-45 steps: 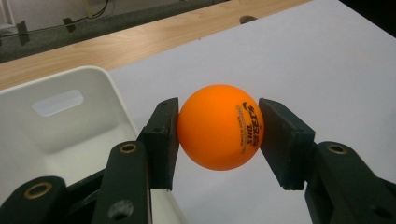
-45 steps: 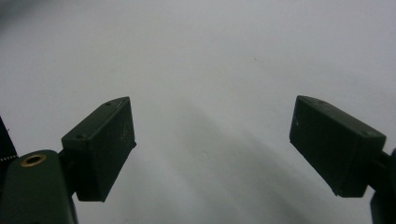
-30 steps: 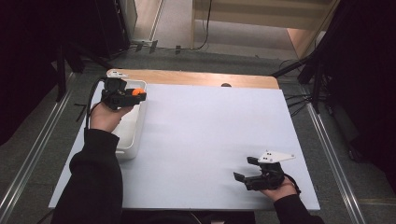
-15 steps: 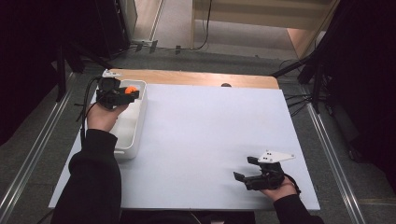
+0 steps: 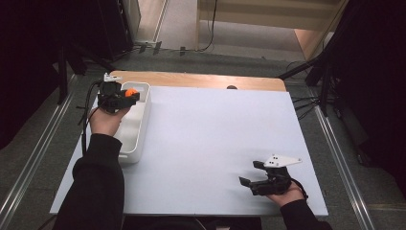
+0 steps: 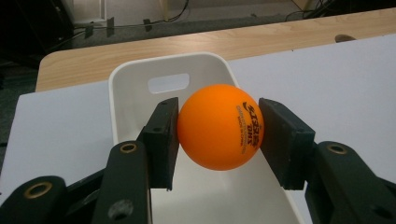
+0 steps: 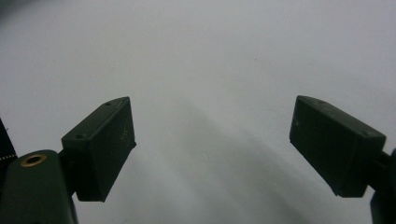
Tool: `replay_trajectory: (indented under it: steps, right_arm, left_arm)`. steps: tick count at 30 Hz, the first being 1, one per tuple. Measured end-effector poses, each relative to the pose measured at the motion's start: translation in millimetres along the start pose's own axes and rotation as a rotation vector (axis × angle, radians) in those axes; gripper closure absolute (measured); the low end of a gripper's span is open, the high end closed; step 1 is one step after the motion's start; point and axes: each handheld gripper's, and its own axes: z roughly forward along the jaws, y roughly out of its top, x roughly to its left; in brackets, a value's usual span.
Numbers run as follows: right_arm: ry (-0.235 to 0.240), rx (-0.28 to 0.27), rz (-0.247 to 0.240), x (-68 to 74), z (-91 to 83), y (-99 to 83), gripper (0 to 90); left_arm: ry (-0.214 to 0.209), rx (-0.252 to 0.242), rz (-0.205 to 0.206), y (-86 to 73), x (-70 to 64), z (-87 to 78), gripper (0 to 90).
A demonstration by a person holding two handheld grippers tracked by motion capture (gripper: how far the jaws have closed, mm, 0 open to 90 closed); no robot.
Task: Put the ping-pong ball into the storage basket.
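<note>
Ball (image 6: 219,127), orange, sits pinched between the left gripper's (image 6: 218,135) jaws, held in the air over the far end of the white bin (image 6: 135,98) at the table's (image 5: 215,134) left edge. Judging by that, the carry is done and the drop is the step in hand: next the jaws need only part so the ball falls inside. What shows of the bin's floor is bare. The right gripper (image 7: 212,149) rests spread wide on the table, holding nothing
</note>
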Motion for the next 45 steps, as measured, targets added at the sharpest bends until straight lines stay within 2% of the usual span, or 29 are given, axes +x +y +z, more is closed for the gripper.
replay_trajectory:
  steps: [5,9,15,21,35,42,45]
  right_arm:
    - [0.0,0.001,-0.004,0.0,0.0,0.0,12.7]
    - [0.0,0.003,-0.008,-0.1,0.0,0.0,12.7]
    - [0.0,0.003,-0.009,0.0,0.0,0.0,12.7]
    - [0.0,0.003,-0.008,0.1,0.3,0.1,12.7]
    - [0.0,0.002,-0.007,0.6,0.1,0.3,12.7]
    - [0.001,0.002,-0.009,0.5,0.4,0.5,12.7]
    - [0.002,0.002,-0.01,0.3,0.6,0.7,12.7]
  left_arm:
    - [0.01,0.007,-0.005,-4.0,0.9,5.9,50.7]
    - [0.025,-0.008,-0.006,-6.7,2.6,8.7,50.6]
    - [0.035,0.007,-0.016,-11.0,5.2,14.2,50.6]
    - [0.042,0.02,0.002,-11.3,2.6,15.7,50.5]
    - [0.03,0.036,-0.008,-11.6,3.7,17.1,50.0]
    - [-0.008,0.005,-0.019,-8.6,1.9,13.0,35.1]
    - [-0.014,0.016,-0.015,-5.1,0.1,11.1,28.7]
